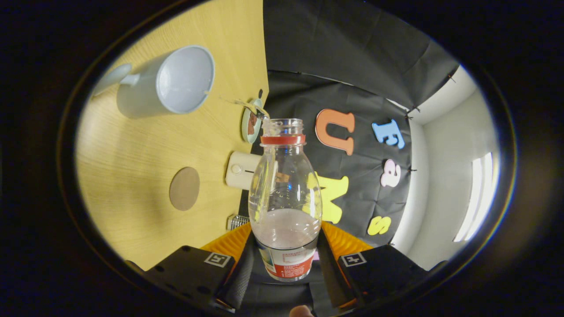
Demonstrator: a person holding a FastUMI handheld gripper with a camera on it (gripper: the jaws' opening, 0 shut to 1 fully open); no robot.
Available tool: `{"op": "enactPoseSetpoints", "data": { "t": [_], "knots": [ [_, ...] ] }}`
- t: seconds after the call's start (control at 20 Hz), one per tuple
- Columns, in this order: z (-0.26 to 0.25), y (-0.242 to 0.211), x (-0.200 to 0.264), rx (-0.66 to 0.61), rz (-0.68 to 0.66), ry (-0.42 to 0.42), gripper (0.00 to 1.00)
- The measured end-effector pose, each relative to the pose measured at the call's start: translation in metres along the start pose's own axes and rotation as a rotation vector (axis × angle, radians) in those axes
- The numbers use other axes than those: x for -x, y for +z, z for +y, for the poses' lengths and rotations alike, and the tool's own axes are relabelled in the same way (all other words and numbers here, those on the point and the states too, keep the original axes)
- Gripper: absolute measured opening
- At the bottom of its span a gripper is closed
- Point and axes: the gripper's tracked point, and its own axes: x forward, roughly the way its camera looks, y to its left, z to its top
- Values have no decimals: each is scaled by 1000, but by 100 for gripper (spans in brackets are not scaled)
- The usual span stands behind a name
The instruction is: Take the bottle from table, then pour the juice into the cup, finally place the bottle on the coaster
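- Because its cap is off, the bottle (pixel 284 193) sits clamped between both fingers of the gripper (pixel 285 259).
- Rolled sideways, its mouth faces the cup (pixel 169 83), likely for pouring.
- The coaster (pixel 184 188) waits bare on the table (pixel 132 176).

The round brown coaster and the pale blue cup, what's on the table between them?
Nothing: in the gripper view, bare wooden table separates coaster from cup.

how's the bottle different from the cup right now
The bottle is clear plastic with a red neck ring and a label; the cup is plain, pale and opaque. The bottle is narrow-necked and has no handle; the cup is wide-mouthed with a side handle. The bottle is gripped between the gripper fingers, off the table; the cup stands on the table, beyond them. Both are uncapped and open at the mouth.
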Motion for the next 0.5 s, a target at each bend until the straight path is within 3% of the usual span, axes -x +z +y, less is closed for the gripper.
{"op": "enactPoseSetpoints", "data": {
  "t": [0.5],
  "knots": [
    [-15, -3, -1, 16, -3, -9, 76]
  ]
}}
